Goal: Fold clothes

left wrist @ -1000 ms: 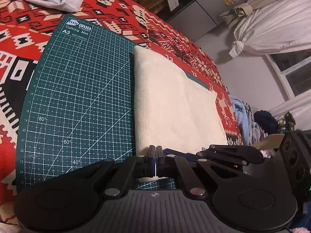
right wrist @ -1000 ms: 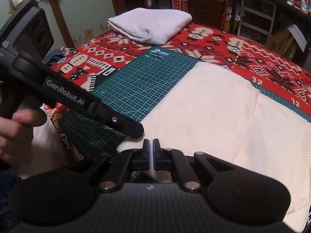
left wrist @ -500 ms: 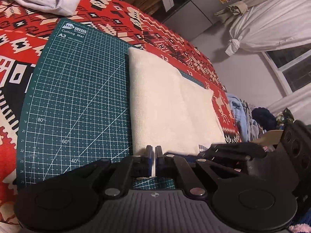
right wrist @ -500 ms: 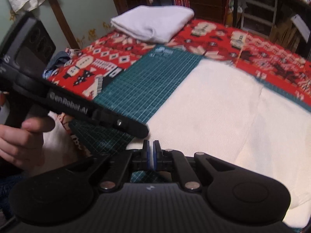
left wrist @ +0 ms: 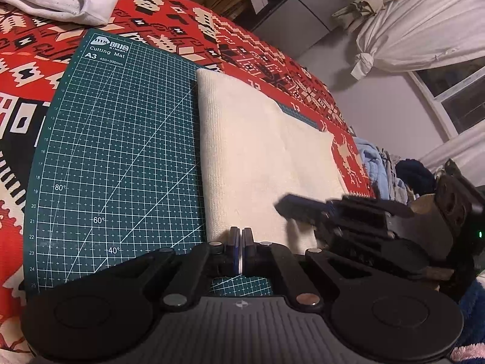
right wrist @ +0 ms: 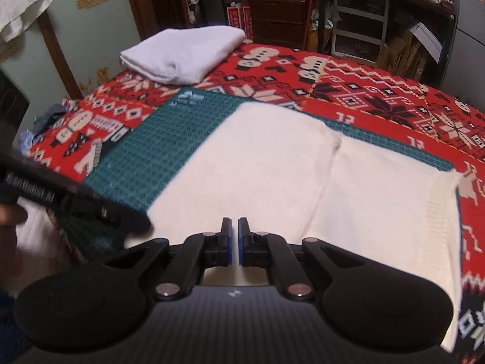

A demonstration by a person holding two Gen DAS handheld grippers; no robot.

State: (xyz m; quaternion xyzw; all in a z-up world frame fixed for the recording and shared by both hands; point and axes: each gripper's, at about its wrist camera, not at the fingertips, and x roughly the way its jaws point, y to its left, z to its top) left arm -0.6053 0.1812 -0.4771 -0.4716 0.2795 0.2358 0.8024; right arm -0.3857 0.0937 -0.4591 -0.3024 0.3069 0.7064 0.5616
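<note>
Red patterned bedding (left wrist: pixel 248 45) carries a green cutting mat (left wrist: pixel 121 151); the left gripper (left wrist: pixel 240 242) is pinched on the near edge of the cream folded garment (left wrist: pixel 257 157) lying on it, while the right gripper (right wrist: pixel 234 233), jaws slightly parted, hovers over the same edge, beyond it a white folded cloth (right wrist: pixel 185 51)

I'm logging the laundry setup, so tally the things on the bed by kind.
Cream garment, lying part-folded on the mat: 1
White folded garment, at the bed's far corner: 1
Green cutting mat: 1
Red patterned blanket: 1
Total: 4
</note>
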